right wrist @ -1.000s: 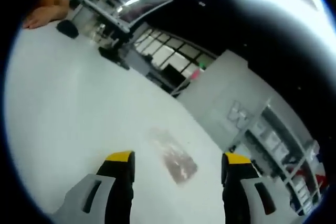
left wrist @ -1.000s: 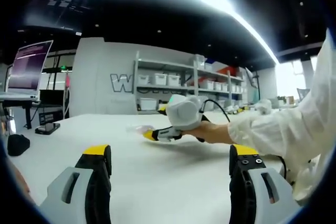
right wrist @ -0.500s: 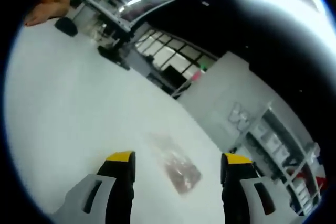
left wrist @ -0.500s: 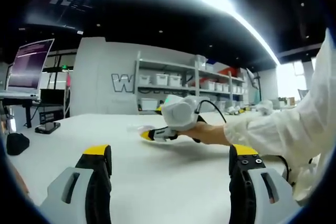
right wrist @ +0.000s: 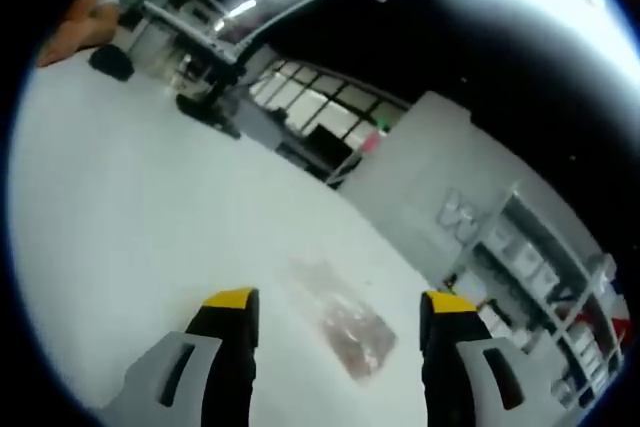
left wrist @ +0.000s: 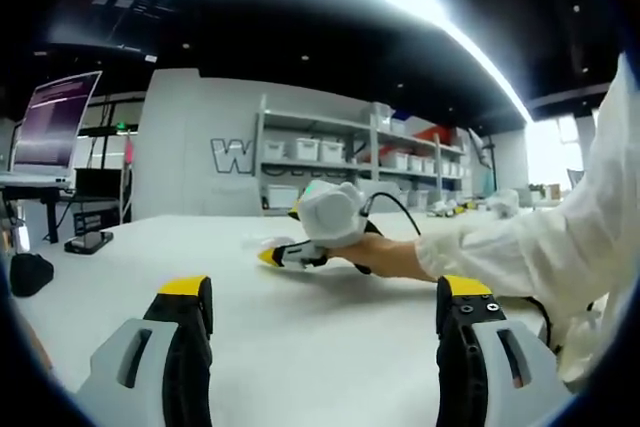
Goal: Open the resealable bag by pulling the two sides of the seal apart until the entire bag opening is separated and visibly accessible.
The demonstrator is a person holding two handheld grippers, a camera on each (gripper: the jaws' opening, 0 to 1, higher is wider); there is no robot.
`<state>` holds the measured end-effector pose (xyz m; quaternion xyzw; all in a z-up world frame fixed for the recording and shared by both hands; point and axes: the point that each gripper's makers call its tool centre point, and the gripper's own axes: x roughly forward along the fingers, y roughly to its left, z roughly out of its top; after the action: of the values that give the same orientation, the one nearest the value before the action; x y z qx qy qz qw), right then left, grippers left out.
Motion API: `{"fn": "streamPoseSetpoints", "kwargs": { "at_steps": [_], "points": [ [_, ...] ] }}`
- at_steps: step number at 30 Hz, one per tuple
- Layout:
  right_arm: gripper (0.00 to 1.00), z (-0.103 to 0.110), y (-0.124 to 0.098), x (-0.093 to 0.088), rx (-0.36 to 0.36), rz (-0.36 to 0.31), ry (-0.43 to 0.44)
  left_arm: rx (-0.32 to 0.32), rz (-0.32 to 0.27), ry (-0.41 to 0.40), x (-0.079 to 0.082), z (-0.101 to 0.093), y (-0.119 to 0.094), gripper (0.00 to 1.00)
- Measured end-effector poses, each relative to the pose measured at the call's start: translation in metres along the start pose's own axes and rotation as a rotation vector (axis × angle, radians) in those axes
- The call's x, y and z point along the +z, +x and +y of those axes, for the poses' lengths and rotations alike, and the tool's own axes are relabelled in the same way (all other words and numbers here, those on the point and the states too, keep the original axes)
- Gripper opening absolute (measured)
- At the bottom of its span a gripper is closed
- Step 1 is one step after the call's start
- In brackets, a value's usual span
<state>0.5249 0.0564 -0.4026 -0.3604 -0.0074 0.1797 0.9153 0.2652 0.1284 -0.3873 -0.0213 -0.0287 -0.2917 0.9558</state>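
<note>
A clear resealable bag (right wrist: 345,322) with dark reddish contents lies flat on the white table (right wrist: 130,227), just ahead of and between my right gripper's (right wrist: 340,299) open jaws. In the left gripper view the same bag (left wrist: 262,243) shows as a faint clear patch on the table (left wrist: 300,327), with the right gripper (left wrist: 272,256) held by a hand right beside it, its yellow tips pointing left. My left gripper (left wrist: 325,287) stands open over bare table, well short of the bag, with nothing between its fingers.
A white sleeve (left wrist: 540,247) reaches in from the right in the left gripper view. A dark pouch (left wrist: 30,275) and a phone-like object (left wrist: 88,243) lie at the table's left. A monitor (left wrist: 55,127) and shelves with bins (left wrist: 340,162) stand behind. A hand (right wrist: 75,32) rests at the table's far corner.
The right gripper has moved left along the table toward the bag. In its own view the bag has shifted slightly. The left gripper has stayed put.
</note>
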Motion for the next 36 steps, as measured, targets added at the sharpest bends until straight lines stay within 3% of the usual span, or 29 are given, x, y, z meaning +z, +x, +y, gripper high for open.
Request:
{"fn": "streamPoseSetpoints", "kwargs": {
  "at_steps": [28,30,33,36],
  "points": [
    [0.62,-0.001,0.027,-0.003,-0.016,0.031,-0.049,0.015,-0.014,-0.010,0.000,0.004,-0.006,0.91],
    [0.61,-0.002,0.028,-0.004,-0.016,0.040,-0.042,0.015,-0.015,-0.011,0.000,0.004,-0.006,0.91],
    [0.62,0.000,0.030,-0.008,0.007,0.065,0.036,0.009,-0.015,-0.013,0.000,0.003,-0.006,0.91],
    [0.63,-0.004,0.033,-0.011,0.003,0.077,0.029,0.008,-0.024,-0.022,0.002,0.003,-0.005,0.91]
  ]
}}
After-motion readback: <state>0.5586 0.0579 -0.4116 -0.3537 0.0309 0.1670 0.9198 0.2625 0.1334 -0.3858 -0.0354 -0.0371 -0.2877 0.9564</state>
